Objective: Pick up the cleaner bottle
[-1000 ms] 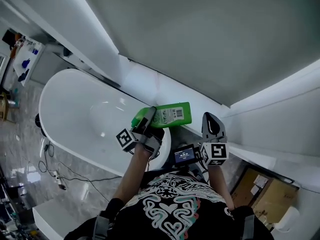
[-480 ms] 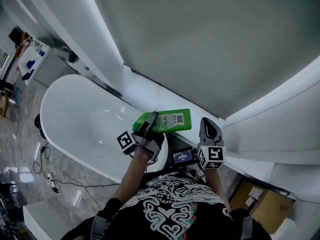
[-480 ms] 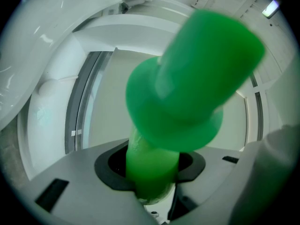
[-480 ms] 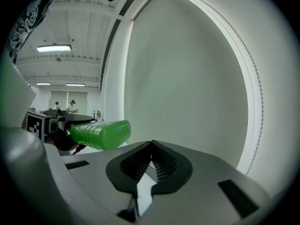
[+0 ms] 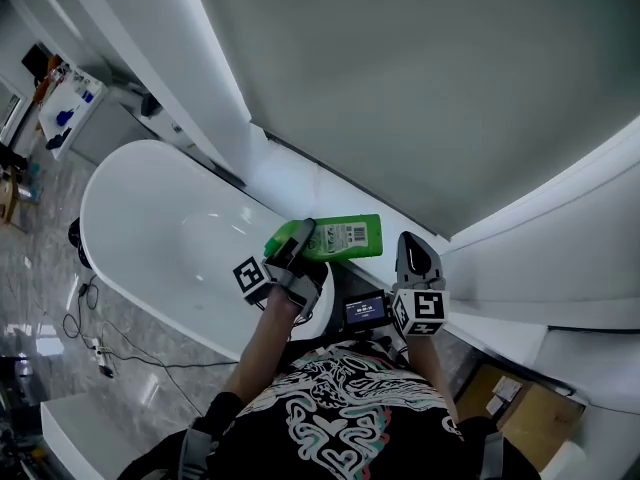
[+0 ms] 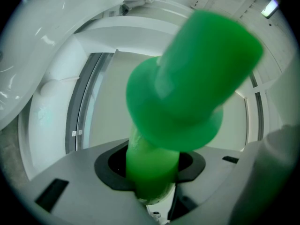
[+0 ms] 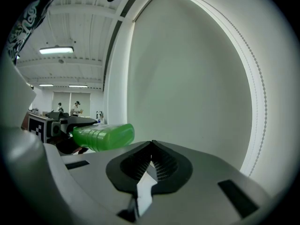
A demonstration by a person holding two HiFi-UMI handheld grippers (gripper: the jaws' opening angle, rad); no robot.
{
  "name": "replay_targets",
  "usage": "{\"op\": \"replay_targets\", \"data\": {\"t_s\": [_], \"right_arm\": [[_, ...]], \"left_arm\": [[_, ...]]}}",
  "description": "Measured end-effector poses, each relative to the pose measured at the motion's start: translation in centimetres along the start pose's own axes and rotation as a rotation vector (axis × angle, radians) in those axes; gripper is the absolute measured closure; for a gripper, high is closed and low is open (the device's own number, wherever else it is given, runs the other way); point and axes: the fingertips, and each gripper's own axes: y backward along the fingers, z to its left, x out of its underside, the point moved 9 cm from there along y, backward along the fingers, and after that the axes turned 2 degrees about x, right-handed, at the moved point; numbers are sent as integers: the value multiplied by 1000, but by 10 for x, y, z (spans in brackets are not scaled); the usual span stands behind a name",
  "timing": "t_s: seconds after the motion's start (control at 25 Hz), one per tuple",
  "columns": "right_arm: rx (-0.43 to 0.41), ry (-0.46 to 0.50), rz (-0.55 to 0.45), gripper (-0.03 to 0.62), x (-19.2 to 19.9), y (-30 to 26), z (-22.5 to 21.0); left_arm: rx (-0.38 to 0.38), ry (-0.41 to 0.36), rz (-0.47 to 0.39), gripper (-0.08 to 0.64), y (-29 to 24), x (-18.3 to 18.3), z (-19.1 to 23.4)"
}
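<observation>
The green plastic cleaner bottle [image 5: 342,238] hangs level over the rim of the white oval bathtub [image 5: 130,203]. The left gripper [image 5: 298,238] clamps its neck end. Its base points toward the right gripper [image 5: 415,255], just beside it, jaws closed and empty.

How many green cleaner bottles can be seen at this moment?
1. The cleaner bottle is clamped near its cap end in the left tongs, lying roughly level by the end of the bathtub. Others could be hidden.

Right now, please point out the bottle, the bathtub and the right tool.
bottle [image 5: 345,236]: head view, on its label.
bathtub [image 5: 150,213]: head view, on its inner wall.
right tool [image 5: 414,242]: head view, between its tips.
</observation>
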Motion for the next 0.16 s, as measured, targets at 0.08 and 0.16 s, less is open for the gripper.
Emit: {"op": "replay_targets", "data": {"t_s": [0.08,0.16], "right_arm": [[0,-1,-1,566,0,0,-1],[1,-3,-2,566,0,0,-3]], "left_arm": [[-1,2,-2,374,-1,1,0],[-3,3,-2,374,-1,1,1]]}}
